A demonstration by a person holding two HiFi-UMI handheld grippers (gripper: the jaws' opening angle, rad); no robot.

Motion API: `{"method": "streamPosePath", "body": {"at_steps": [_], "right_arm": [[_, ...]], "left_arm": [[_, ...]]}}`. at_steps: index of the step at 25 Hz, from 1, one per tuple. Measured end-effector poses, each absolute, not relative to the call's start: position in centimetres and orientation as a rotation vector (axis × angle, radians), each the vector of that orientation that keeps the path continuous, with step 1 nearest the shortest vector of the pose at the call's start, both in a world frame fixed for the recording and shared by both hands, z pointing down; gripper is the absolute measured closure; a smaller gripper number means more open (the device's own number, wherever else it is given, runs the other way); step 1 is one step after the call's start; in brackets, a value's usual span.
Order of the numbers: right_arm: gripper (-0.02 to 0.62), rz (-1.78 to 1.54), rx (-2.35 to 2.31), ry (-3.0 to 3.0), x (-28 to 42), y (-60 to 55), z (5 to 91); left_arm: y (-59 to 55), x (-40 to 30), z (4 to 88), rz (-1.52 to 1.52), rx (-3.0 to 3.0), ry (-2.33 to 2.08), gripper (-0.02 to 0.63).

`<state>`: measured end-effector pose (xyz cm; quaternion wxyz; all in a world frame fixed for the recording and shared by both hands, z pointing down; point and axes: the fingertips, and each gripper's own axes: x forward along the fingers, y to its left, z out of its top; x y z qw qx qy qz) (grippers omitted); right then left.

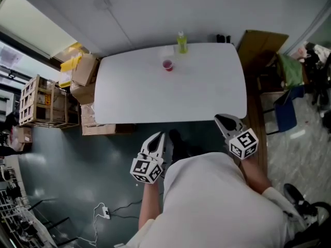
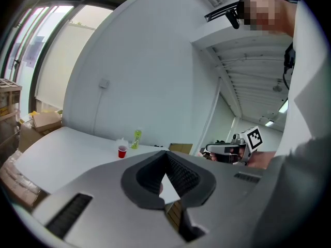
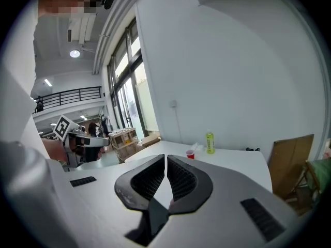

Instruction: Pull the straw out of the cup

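Jaws closed on nothing, the left gripper (image 1: 156,140) and right gripper (image 1: 226,122) sit just short of the table's (image 1: 207,97) near edge, shut and pointed ahead, we judge, because nothing is yet within reach. The red cup (image 1: 168,65) stands near the table's far edge, well apart from both, placed upright there so the straw can be drawn out, though the straw itself is too small for us to make out. We count two grippers, one cup, one bottle (image 1: 181,43) at the table's far edge, and several boxes (image 1: 85,68) beside its left end.
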<state>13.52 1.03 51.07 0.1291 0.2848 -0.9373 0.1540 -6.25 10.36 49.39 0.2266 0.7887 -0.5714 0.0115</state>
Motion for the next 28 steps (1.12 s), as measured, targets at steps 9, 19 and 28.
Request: {"method": "streamPosePath", "body": {"at_steps": [9,19,28], "right_arm": [[0.555,0.48,0.935,-2.673,9.8,-3.2,51.7],[0.555,0.508,1.054,-2.621,4.1,-7.5,52.0],[0.555,0.552,1.183,-2.55,1.4,-8.9,52.7]], "left_arm": [[4.7,-10.7,50.1,0.06,2.222,-1.476,0.604],[-1.3,-16.3,51.1,0.117,2.312,-1.327,0.604],[-6.0,-18.3,52.9,0.239,2.415,-1.184,0.604]]}}
